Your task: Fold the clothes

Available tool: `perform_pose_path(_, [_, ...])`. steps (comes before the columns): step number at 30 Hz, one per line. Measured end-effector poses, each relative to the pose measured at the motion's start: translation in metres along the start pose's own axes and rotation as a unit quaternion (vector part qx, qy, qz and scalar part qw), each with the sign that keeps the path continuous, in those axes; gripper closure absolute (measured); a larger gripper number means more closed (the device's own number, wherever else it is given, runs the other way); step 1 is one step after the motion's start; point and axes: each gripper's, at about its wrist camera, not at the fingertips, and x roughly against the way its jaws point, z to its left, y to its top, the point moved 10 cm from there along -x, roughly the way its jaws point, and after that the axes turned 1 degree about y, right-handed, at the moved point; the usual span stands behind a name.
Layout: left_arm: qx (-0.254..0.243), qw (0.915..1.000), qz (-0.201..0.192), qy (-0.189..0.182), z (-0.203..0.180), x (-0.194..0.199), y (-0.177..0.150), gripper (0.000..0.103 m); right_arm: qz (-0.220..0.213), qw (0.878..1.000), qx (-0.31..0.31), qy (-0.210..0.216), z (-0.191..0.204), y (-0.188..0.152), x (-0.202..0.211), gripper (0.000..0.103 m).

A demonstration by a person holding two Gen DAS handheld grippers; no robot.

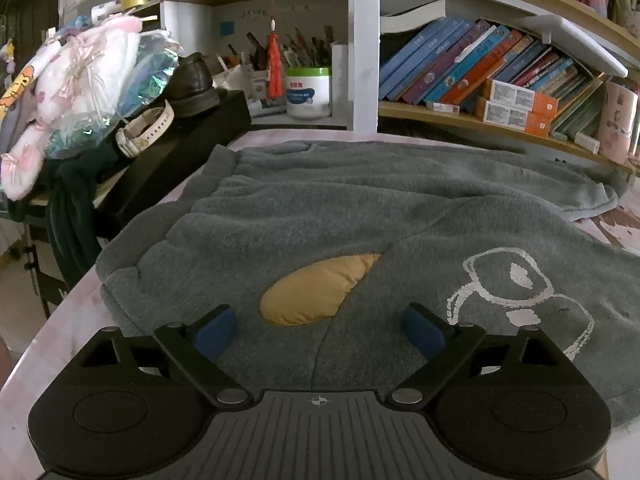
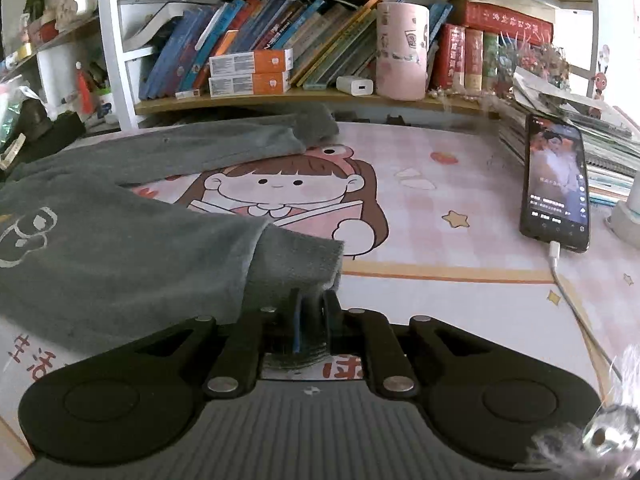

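Grey fleece trousers [image 1: 360,208] lie spread on the desk, with a tan pocket lining [image 1: 316,292] showing and a white line print [image 1: 520,292] on one leg. My left gripper [image 1: 320,330] is open, its blue pads just above the cloth on either side of the tan lining. In the right wrist view the trousers [image 2: 120,256] stretch to the left, one leg cuff [image 2: 316,124] lying at the back. My right gripper [image 2: 311,312] is shut on the near leg's ribbed cuff [image 2: 300,260].
A pink cartoon desk mat [image 2: 440,200] covers the desk. A phone [image 2: 556,184] with a white cable [image 2: 572,300] leans on stacked books at the right. Bookshelves [image 2: 280,96] run along the back. A black box [image 1: 180,152] with a watch, shoe and plush toys stands at the left.
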Motion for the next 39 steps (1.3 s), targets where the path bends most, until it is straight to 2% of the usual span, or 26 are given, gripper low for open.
perform_pose_path(1, [-0.001,1.0000,0.000,0.000,0.000,0.000,0.000,0.008,-0.003,1.000,0.002,-0.002,0.000,0.001,0.002,0.090])
perform_pose_path(5, [0.001,1.0000,0.000,-0.003,0.000,0.000,0.000,0.008,-0.026,1.000,0.003,0.000,0.003,0.008,0.011,0.075])
perform_pose_path(10, [0.000,1.0000,0.000,-0.001,0.000,0.000,0.000,0.007,-0.048,0.999,0.011,0.015,0.014,0.016,0.022,0.069])
perform_pose_path(12, [0.000,1.0000,-0.001,0.003,0.000,0.000,0.000,0.005,-0.053,0.998,0.016,0.024,0.020,0.018,0.025,0.063])
perform_pose_path(16, [0.002,1.0000,0.001,0.010,0.001,0.000,0.000,0.000,-0.057,0.997,0.027,0.047,0.035,0.018,0.029,0.056])
perform_pose_path(30, [0.005,0.9999,0.005,0.009,0.002,0.000,-0.001,0.000,-0.057,0.991,0.064,0.104,0.078,0.020,0.030,0.025])
perform_pose_path(34, [0.000,1.0000,0.003,-0.002,0.003,0.002,0.001,0.000,-0.052,0.989,0.074,0.120,0.088,0.021,0.029,0.019])
perform_pose_path(39, [-0.031,0.9994,-0.008,-0.014,0.006,0.010,0.013,0.000,-0.043,0.987,0.092,0.123,0.094,0.031,0.021,0.019])
